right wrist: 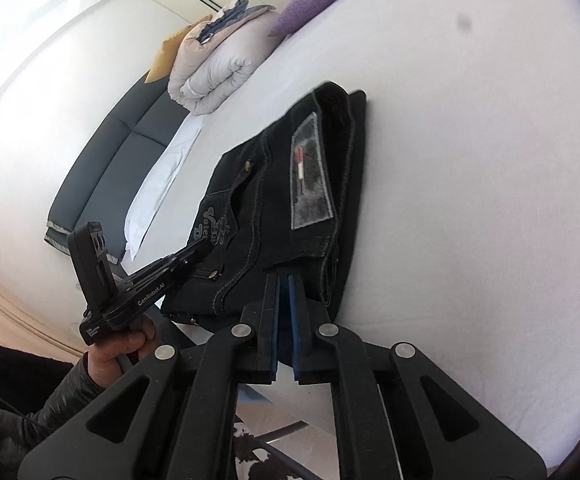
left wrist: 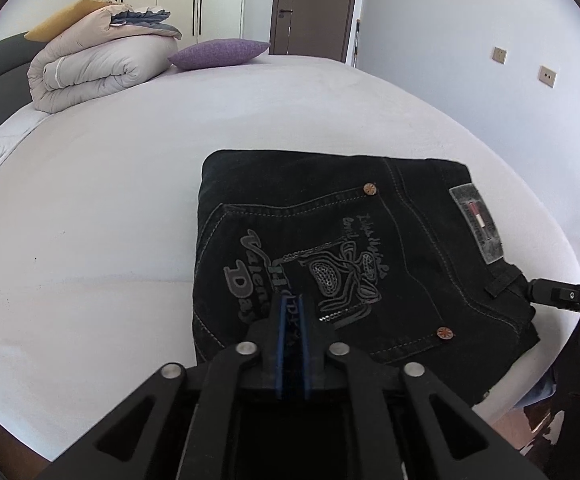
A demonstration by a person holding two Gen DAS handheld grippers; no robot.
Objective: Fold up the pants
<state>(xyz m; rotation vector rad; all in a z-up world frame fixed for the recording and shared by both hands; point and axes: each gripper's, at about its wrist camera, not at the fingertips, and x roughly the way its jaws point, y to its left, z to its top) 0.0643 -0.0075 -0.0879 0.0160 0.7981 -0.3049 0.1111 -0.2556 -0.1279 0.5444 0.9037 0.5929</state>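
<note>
Lying compactly folded near the white bed's (left wrist: 109, 184) front edge, the black denim pants (left wrist: 330, 240) are pinched by both hand-held grippers, left (left wrist: 292, 300) and right (right wrist: 285, 278), seemingly to steady the bundle.

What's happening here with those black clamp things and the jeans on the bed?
A person is folding black jeans on a white bed, holding a gripper in each hand. The pants already lie as a compact folded stack, back pocket up. The left gripper is at the near edge and the right gripper at the waistband end, both with jaws nearly closed on the fabric. A rolled duvet and purple pillow sit beyond.
</note>
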